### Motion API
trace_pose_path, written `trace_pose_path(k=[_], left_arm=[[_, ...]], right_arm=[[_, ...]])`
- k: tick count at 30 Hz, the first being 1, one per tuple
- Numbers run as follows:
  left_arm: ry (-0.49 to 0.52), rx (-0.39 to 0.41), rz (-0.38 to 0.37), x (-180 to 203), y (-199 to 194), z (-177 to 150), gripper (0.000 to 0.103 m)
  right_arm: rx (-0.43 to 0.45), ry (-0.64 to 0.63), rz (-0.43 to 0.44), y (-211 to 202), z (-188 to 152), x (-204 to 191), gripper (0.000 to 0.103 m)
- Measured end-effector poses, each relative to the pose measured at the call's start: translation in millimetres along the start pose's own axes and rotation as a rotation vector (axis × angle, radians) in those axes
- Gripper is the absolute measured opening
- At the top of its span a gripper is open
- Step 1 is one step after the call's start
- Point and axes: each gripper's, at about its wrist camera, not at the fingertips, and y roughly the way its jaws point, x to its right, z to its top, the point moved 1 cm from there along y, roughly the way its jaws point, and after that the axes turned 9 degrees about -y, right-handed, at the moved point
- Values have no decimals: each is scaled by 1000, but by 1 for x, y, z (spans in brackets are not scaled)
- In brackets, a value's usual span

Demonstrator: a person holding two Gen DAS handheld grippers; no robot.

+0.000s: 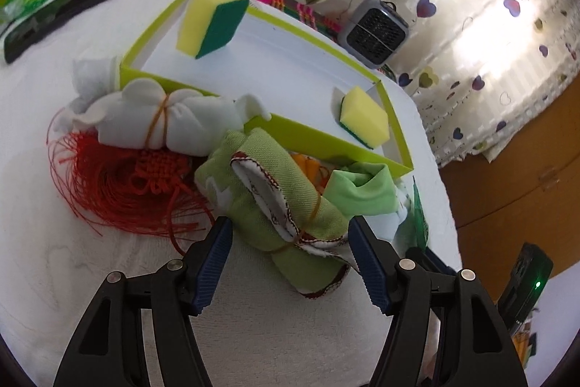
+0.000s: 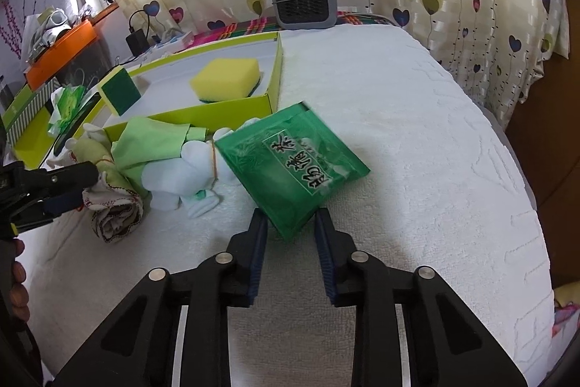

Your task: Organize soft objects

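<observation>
The orange fabric piece is mostly hidden behind the rolled green towel. The person's hand is cut off at the frame's edge.

Two sponges in tray, rolled towels before it, packet right of towels

Both views look steeply down along their tools at a towel-covered table. The left wrist view sits close over the cloth bundles beside the green tray. The right wrist view faces that tray from its open side, sharing tray, sponges and bundles.
</observation>
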Motion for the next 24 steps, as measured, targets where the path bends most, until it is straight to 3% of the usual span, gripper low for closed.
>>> trace_pose_path(k=[5, 7, 13, 21, 24], left_arm=[[-50, -32, -39, -7, 6, 1, 65], [-61, -45, -48, -10, 9, -1, 58], [-44, -41, -58, -10, 7, -2, 42], [7, -24, -63, -9, -8, -6, 28], [36, -26, -64, -9, -15, -12, 28]], right_arm=[[4, 6, -3, -1, -1, 2, 22], [6, 7, -6, -2, -2, 2, 21], [9, -8, -20, -8, -6, 0, 16], [5, -47, -27, -16, -16, -8, 14], [6, -54, -27, -21, -21, -9, 13]])
